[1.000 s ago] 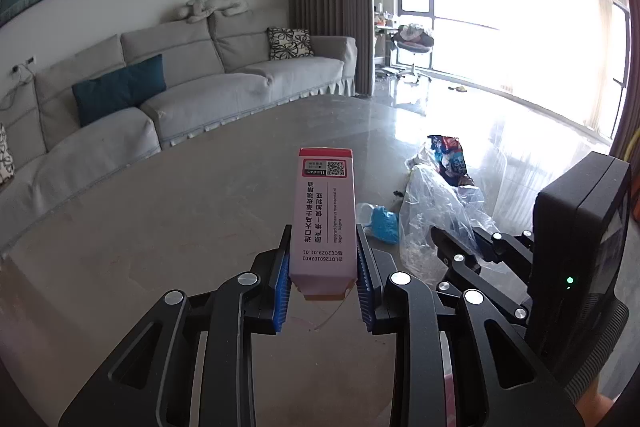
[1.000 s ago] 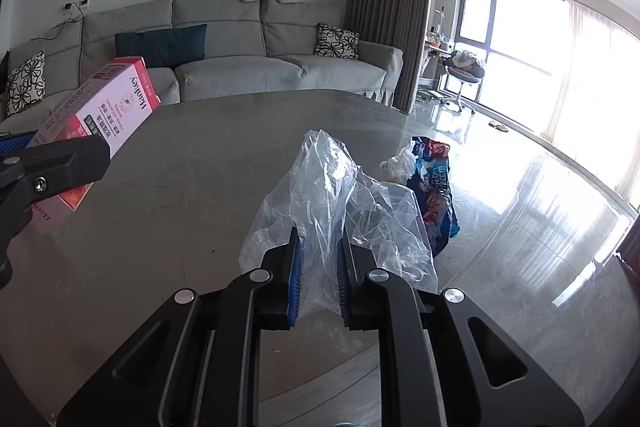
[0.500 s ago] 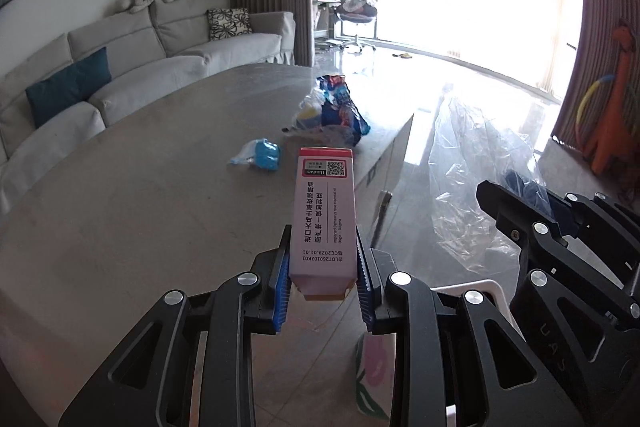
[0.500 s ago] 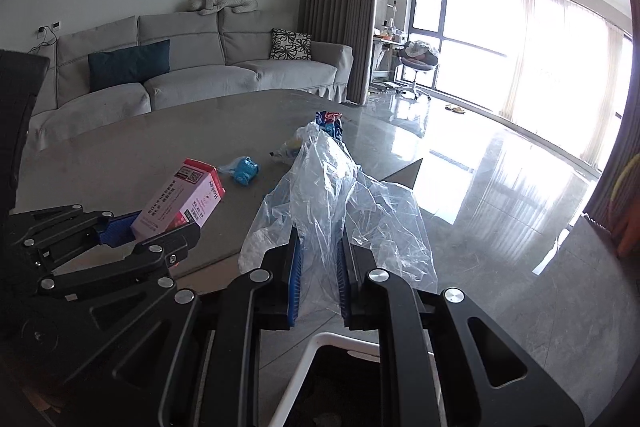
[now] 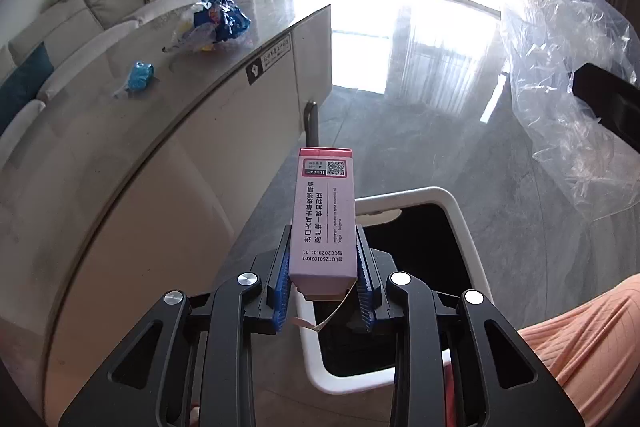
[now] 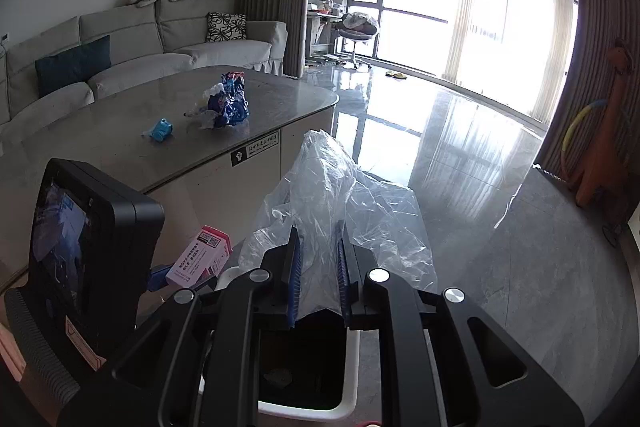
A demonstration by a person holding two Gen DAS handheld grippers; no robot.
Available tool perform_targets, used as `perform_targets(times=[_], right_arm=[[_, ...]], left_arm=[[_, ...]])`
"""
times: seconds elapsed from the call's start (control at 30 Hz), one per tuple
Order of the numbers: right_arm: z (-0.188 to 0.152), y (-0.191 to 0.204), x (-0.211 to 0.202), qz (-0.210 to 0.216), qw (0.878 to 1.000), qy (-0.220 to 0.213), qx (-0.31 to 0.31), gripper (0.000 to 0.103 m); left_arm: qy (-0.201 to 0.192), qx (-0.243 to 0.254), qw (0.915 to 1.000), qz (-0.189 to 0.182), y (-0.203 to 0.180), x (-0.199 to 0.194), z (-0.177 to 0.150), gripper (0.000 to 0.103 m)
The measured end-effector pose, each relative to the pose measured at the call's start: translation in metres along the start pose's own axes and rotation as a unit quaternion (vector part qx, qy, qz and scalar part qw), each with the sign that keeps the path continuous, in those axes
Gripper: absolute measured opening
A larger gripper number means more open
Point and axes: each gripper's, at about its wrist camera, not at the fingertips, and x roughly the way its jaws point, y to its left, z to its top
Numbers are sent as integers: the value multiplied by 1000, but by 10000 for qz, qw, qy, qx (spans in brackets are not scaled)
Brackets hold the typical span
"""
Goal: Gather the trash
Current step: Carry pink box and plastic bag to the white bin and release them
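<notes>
My left gripper (image 5: 323,267) is shut on a pink carton box (image 5: 325,215) and holds it above the white-rimmed trash bin (image 5: 460,223) on the floor. The box also shows in the right wrist view (image 6: 200,257). My right gripper (image 6: 318,267) is shut on a clear plastic bag (image 6: 340,203), held over the same bin (image 6: 348,399). The bag shows at the right of the left wrist view (image 5: 560,79). On the table (image 6: 120,147) lie a small blue wrapper (image 6: 161,129) and a crumpled blue snack bag with clear plastic (image 6: 228,101).
The table's curved edge and pale side panel (image 5: 180,163) stand left of the bin. A grey sofa (image 6: 160,47) is behind the table. Glossy floor (image 6: 500,187) spreads to the right. An orange toy (image 6: 600,147) stands far right. The person's orange-clad leg (image 5: 580,339) is at the lower right.
Both grippers have swung away from the tabletop and down toward the floor, now over the trash bin. Each still holds its item.
</notes>
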Motion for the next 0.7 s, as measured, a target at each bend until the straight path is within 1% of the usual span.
perform_targets(times=[0.13,0.2,0.23,0.27,0.3,0.37,0.4,0.43,0.6,0.7], right_arm=[[-4,-5,5,-38,9999,64,79,16],[-5,-6,7,-30,9999,91,110,16],[-7,-8,7,-36,9999,92,116,16],[-7,-12,7,-33,9999,100,124,17],[-8,-12,7,-24,9998,111,139,17],[-8,-13,7,-20,9998,104,154,17],[-7,-12,8,-14,9998,109,150,17],[-7,-12,8,0,9998,117,151,17],[-6,-13,5,20,9999,74,137,18],[-7,-15,7,62,9998,92,171,18]], left_arm=[[243,72,9997,-49,-10,13,-5,30],[382,184,9990,-145,-16,17,-7,33],[447,254,9986,-141,-16,20,-7,54],[454,309,9985,-49,-18,21,-7,69],[374,358,9987,38,-19,19,-6,90],[159,446,9987,173,-19,13,-6,95],[123,497,9984,224,-20,10,-5,100],[84,509,9983,279,-19,8,-4,100],[73,425,9987,276,-9,3,-1,100],[-67,294,9981,541,3,-5,3,100]])
